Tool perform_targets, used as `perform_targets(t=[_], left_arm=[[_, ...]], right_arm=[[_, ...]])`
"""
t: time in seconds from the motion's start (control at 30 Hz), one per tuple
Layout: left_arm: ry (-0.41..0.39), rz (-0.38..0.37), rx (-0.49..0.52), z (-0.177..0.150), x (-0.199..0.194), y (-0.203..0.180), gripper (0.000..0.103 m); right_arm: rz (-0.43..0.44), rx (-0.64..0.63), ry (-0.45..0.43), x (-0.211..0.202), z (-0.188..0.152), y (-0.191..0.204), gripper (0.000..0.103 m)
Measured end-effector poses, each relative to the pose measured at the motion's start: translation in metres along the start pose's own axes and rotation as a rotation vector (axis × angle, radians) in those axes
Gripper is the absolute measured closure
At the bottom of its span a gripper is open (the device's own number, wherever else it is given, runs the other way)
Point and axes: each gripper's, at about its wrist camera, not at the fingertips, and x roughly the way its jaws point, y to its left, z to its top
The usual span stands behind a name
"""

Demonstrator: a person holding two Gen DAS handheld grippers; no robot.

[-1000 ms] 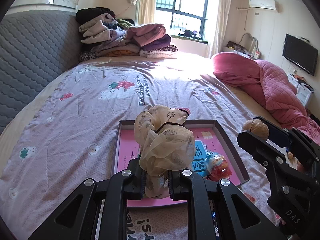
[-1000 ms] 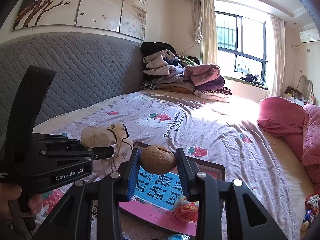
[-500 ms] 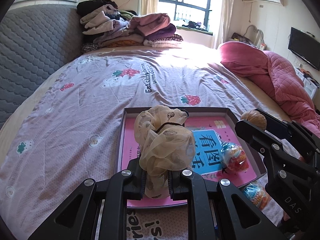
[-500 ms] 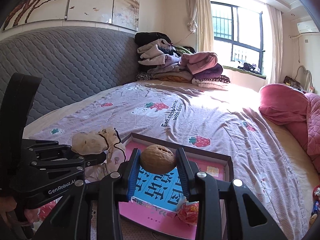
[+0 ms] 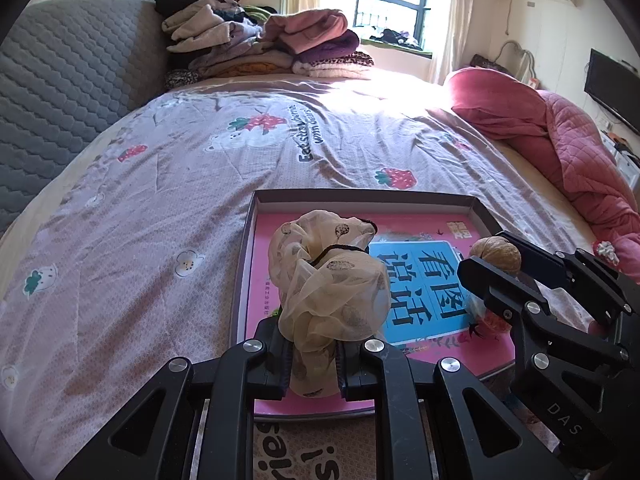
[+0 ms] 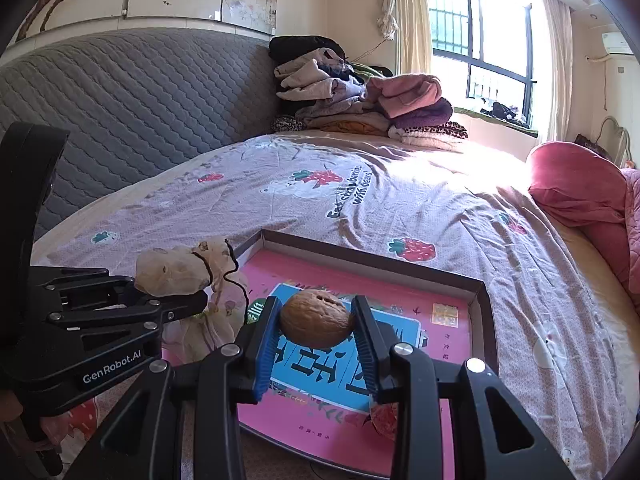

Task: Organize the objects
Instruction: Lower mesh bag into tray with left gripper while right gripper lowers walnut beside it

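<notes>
My left gripper (image 5: 313, 364) is shut on a cream spotted hair scrunchie (image 5: 332, 276) and holds it over the near left part of a shallow box lid (image 5: 362, 195) with a pink and blue printed floor. The scrunchie also shows in the right wrist view (image 6: 180, 268). My right gripper (image 6: 317, 338) is shut on a brown walnut (image 6: 316, 322) above the box lid (image 6: 478, 286). The walnut (image 5: 498, 254) and the right gripper (image 5: 520, 276) show at the right of the left wrist view. A red wrapped candy (image 6: 384, 418) lies in the lid, partly hidden.
The lid lies on a bed with a lilac strawberry-print sheet (image 5: 160, 184). A pile of folded clothes (image 5: 260, 46) sits at the far end. A pink quilt (image 5: 560, 148) lies along the right side. A grey quilted headboard (image 6: 120, 92) runs along the left.
Both grippers have moved forward and down over the box lid with their objects still held. The lid now fills more of both views, and the candy is mostly hidden behind the right gripper.
</notes>
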Motion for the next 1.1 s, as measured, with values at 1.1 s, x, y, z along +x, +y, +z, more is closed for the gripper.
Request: perform_targets(t=[1.1], left_arm=[[0.159,0.026,0.031,0.009,0.071,0.0,0.086]], right_arm=[[-0.023,-0.079,0.208,0.053,-0.03,0.007,0.067]])
